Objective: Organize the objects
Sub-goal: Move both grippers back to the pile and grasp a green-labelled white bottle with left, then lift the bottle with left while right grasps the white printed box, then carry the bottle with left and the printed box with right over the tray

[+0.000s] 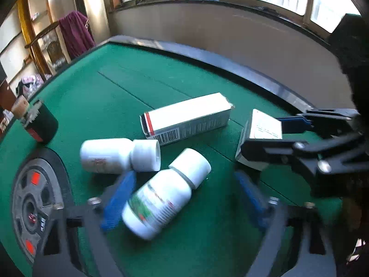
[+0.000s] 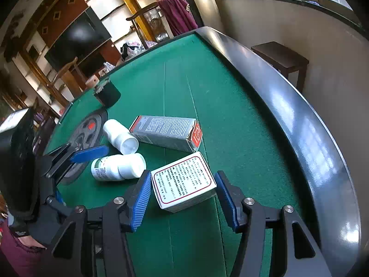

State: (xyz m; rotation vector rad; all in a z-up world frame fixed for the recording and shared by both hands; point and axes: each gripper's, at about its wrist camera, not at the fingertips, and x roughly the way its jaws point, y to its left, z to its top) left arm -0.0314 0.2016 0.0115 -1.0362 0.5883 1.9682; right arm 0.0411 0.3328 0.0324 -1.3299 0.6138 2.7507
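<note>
Only the right wrist view shows the long box's point(image 2: 168, 131) red end.

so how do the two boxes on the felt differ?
The long box is a slim grey carton with a red end; the small box is squat and white with a red-bordered text panel. The long box lies free; the small box sits between the right gripper fingers. Both rest flat.

Green felt table point(image 2: 230, 106), dark glossy rim. Long grey-and-white carton point(image 2: 167, 132) lying flat as landmark: two white bottles point(image 1: 120, 155) point(image 1: 161, 191) (both on their sides) just beside it; small white box point(image 2: 184, 182) near it; black cylinder point(image 2: 108, 93) well apart.
</note>
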